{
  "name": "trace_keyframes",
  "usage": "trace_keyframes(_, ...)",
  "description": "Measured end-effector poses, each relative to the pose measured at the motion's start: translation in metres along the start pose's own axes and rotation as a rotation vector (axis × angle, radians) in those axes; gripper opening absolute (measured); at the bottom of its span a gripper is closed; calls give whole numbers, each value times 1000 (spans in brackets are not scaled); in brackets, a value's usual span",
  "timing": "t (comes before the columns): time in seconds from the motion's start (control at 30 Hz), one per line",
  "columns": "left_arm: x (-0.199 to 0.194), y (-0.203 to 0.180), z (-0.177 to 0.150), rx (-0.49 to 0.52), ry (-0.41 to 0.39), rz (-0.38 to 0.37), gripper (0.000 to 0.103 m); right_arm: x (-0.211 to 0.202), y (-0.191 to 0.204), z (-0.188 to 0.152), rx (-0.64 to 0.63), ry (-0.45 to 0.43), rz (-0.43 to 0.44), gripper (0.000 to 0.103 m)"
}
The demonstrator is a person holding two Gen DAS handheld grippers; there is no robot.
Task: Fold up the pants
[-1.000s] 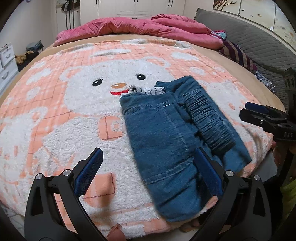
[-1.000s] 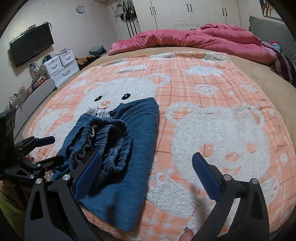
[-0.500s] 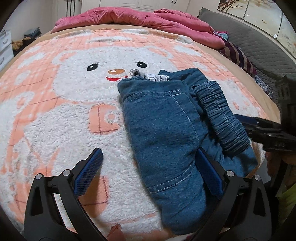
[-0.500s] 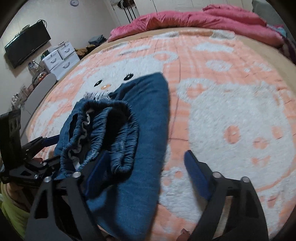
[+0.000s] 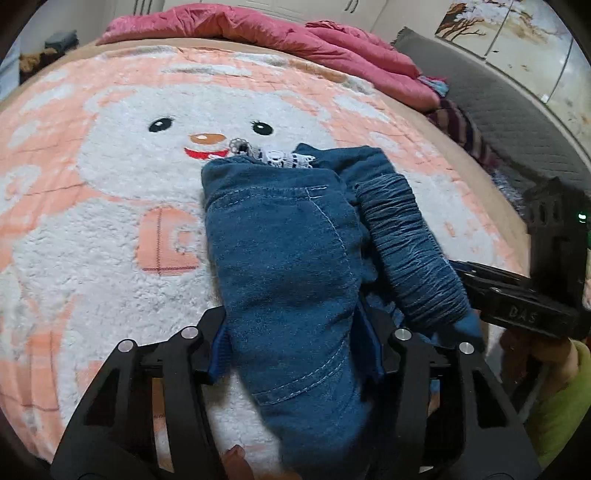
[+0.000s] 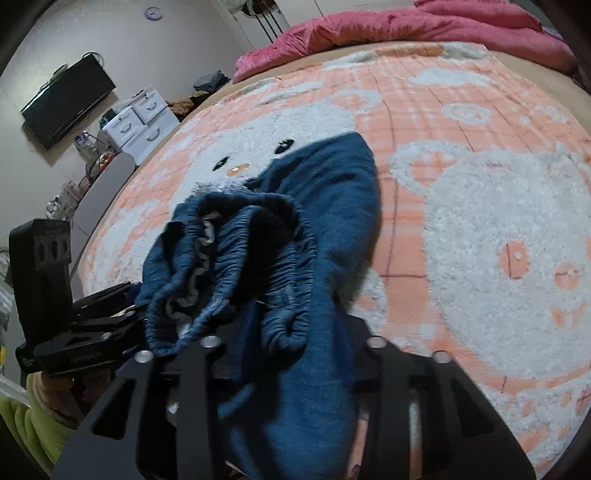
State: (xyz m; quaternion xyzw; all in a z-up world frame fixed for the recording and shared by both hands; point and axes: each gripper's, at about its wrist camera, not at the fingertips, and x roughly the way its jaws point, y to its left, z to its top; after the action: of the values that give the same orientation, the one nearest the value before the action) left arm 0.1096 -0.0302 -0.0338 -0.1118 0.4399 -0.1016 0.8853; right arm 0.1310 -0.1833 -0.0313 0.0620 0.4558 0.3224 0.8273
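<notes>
I count one pair of pants (image 5: 288, 266), one blanket (image 5: 110, 236), one quilt (image 5: 258, 26), two bears on the blanket, one TV (image 6: 66, 101), one clock (image 6: 153, 13), and my two grippers.

Folded blue denim pants (image 5: 288, 258) with gathered elastic waistband lie on the bed.

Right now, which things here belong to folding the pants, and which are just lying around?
Part of the job:
- blue pants, folded on the bear blanket
- left gripper, closing on the pants
- right gripper, closing on the pants

Lying about:
- pink duvet
- striped cloth
- white drawers
- wall TV
</notes>
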Motion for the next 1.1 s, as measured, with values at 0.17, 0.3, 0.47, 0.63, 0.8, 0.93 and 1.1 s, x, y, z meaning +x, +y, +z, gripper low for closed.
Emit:
trace_keyframes(0.17, -12, -7, 6, 22, -38, 6, 24, -12, 26, 3, -112, -62, -66, 24)
trace_keyframes(0.3, -21, -10, 14, 46, -61, 20, 24, -16, 42, 13, -165, -96, -99, 23)
trace_keyframes(0.47, -32, -6, 35, 60, -104, 34, 24, -14, 51, 37, -179, -146, -122, 23)
trace_keyframes(0.63, -34, -4, 67, 97, -140, 65, 24, -7, 51, 67, -152, -185, -141, 23)
trace_keyframes(0.8, -22, 8, 95, 103, -143, 92, 24, 10, 50, 97, -125, -197, -163, 23)
trace_keyframes(0.93, -12, 17, 107, 104, -139, 107, 24, 24, 46, 110, -105, -186, -168, 23)
trace_keyframes(1.1, 5, 31, 113, 97, -124, 107, 24, 43, 34, 117, -65, -143, -174, 23)
